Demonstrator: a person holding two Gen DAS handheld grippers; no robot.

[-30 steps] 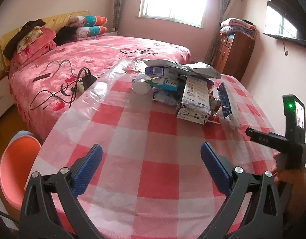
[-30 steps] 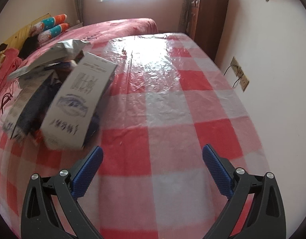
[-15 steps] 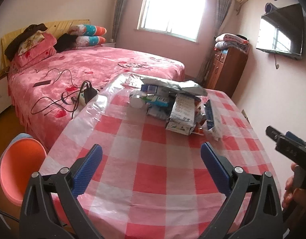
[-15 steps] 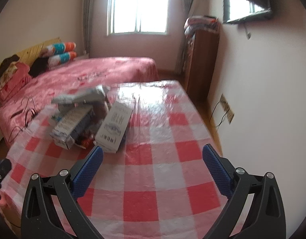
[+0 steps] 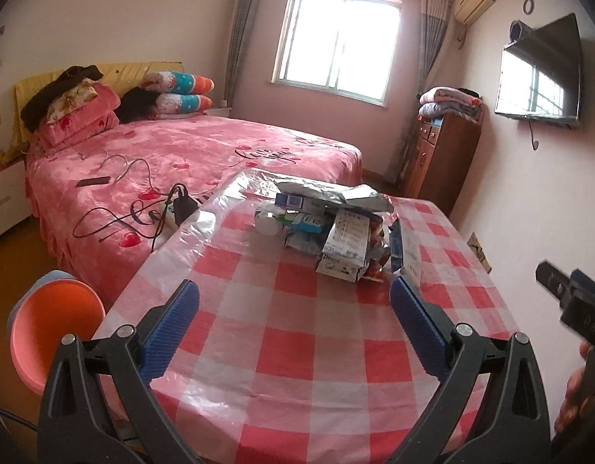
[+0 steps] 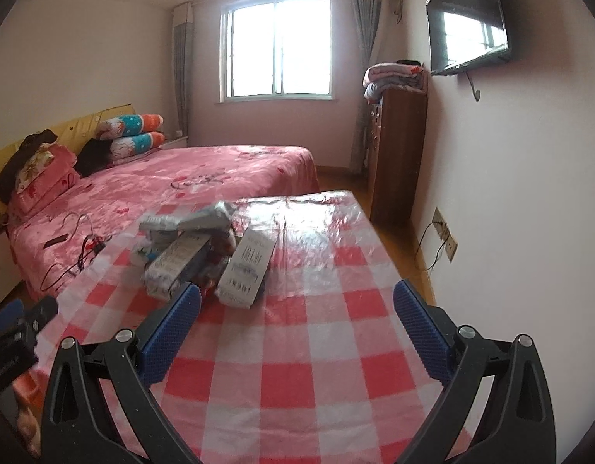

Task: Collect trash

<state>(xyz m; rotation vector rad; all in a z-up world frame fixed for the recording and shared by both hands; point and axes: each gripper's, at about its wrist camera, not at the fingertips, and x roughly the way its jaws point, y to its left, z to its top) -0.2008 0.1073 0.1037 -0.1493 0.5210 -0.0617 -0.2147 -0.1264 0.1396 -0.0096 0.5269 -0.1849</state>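
A heap of trash (image 5: pixel 328 228) lies on the far half of the red-and-white checked table (image 5: pixel 297 348): flattened cartons, a silver wrapper, a white bottle and small boxes. The right wrist view shows the same heap (image 6: pixel 204 251), with a white carton (image 6: pixel 247 266) at its right edge. My left gripper (image 5: pixel 293 309) hovers open above the table's near end, well short of the heap. Over the near right part of the table my right gripper (image 6: pixel 297 309) is open too, with nothing between its fingers. The right tool's body (image 5: pixel 572 301) shows at the left view's right edge.
A pink bed (image 5: pixel 181 162) with cables, a charger (image 5: pixel 183 205) and a phone stands left of the table. An orange stool (image 5: pixel 53 328) sits at the near left. A wooden cabinet (image 6: pixel 398 154) and a wall socket (image 6: pixel 444 239) line the right wall under a television (image 6: pixel 467 19).
Both grippers have pulled back and risen away from the heap, which now looks smaller and farther in both views. Both stay open.
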